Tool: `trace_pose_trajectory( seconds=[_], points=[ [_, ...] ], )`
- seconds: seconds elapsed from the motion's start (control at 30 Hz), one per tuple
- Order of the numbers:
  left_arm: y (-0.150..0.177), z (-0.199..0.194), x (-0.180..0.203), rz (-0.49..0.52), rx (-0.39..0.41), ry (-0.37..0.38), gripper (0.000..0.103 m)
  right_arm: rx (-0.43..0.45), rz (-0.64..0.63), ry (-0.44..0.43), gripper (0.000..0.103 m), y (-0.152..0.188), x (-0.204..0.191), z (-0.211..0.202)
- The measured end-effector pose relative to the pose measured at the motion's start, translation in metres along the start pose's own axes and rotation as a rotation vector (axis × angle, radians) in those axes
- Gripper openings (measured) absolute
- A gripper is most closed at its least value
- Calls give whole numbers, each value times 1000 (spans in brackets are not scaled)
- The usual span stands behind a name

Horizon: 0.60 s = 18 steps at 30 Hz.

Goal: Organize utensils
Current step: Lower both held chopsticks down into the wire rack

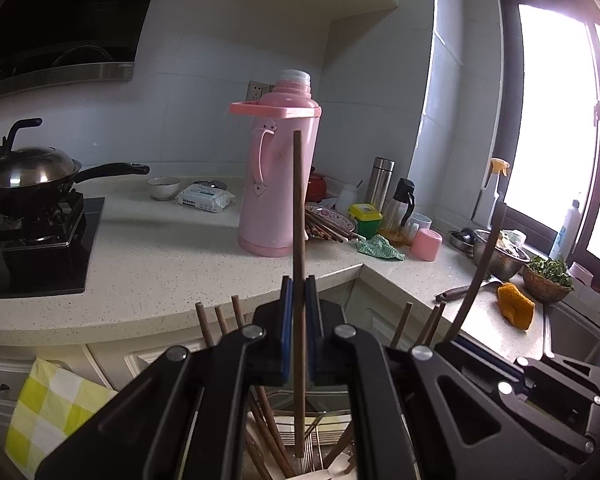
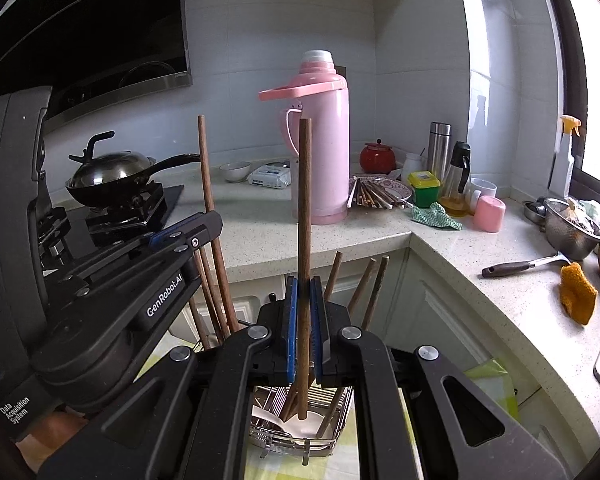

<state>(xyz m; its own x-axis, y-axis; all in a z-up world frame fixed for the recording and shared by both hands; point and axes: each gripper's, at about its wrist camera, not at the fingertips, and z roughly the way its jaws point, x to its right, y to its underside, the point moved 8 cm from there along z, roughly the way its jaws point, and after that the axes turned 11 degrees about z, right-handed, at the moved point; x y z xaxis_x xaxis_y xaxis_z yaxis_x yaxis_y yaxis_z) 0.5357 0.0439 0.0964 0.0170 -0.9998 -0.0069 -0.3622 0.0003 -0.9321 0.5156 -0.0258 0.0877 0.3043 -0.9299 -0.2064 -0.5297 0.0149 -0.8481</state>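
My left gripper [image 1: 299, 292] is shut on a brown wooden chopstick [image 1: 298, 208] held upright, its lower end down in a metal wire utensil holder [image 1: 320, 436]. My right gripper [image 2: 304, 292] is shut on another upright brown chopstick [image 2: 305, 200] whose tip reaches into the same wire holder [image 2: 296, 438], beside a white spoon [image 2: 300, 426]. Several more chopsticks [image 2: 216, 280] stand in the holder. The left gripper shows at the left of the right wrist view [image 2: 188, 236]. A patterned plate [image 2: 400, 188] on the counter holds several more chopsticks [image 2: 374, 196].
A tall pink thermos [image 2: 326, 140] stands on the speckled counter [image 2: 260, 236]. A lidded wok [image 2: 112, 176] sits on the stove at left. A ladle [image 2: 516, 266], orange cloth [image 2: 576, 292], steel colander [image 2: 572, 232], jars and cups crowd the right counter. A yellow checked cloth [image 1: 48, 412] hangs below.
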Motion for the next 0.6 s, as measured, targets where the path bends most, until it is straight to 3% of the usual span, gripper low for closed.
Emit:
trace_pose_trajectory(
  seconds=[0.4,0.6],
  points=[
    [29,24,2,-11,-87,1,6,-171,3,13,8,39,13,52],
    [39,26,-8,-25,-110,-27,7,-184,44,23,9,47,26,59]
  ],
)
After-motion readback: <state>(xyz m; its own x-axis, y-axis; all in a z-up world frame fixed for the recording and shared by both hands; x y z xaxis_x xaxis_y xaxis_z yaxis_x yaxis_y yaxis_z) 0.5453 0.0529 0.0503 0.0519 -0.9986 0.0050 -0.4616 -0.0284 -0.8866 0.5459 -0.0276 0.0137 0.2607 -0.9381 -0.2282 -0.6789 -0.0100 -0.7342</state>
